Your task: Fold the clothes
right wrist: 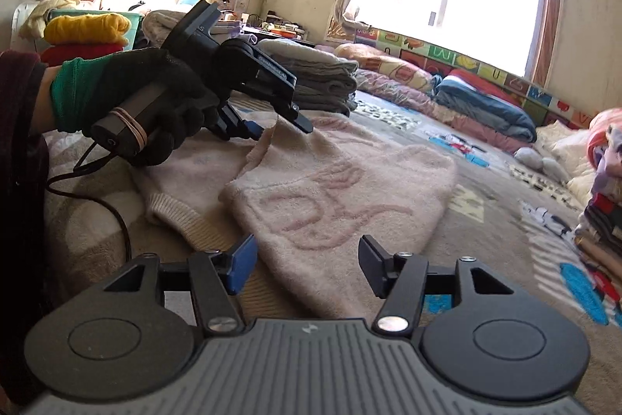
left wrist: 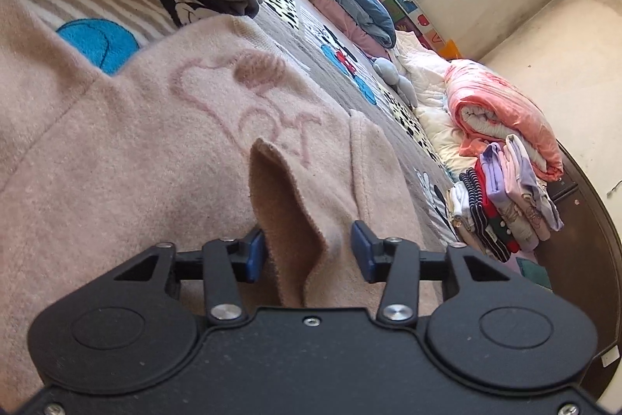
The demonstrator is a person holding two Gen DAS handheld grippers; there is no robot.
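Your left gripper (left wrist: 307,251) slightly parted around a raised fold of the pink sweater (left wrist: 163,150), pads not pressing, your right gripper (right wrist: 307,269) half open, empty, sweater's near hem hidden behind it.

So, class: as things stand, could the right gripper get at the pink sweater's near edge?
Probably yes. The right gripper stands open right over the pink sweater, with nothing between them; the left gripper works the far edge.

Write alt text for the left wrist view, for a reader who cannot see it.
The left gripper sits over a raised fold of a pale pink sweater spread on a patterned bed cover, its blue pads open on either side of the fold. Stacks of folded clothes sit at the bed's edge.
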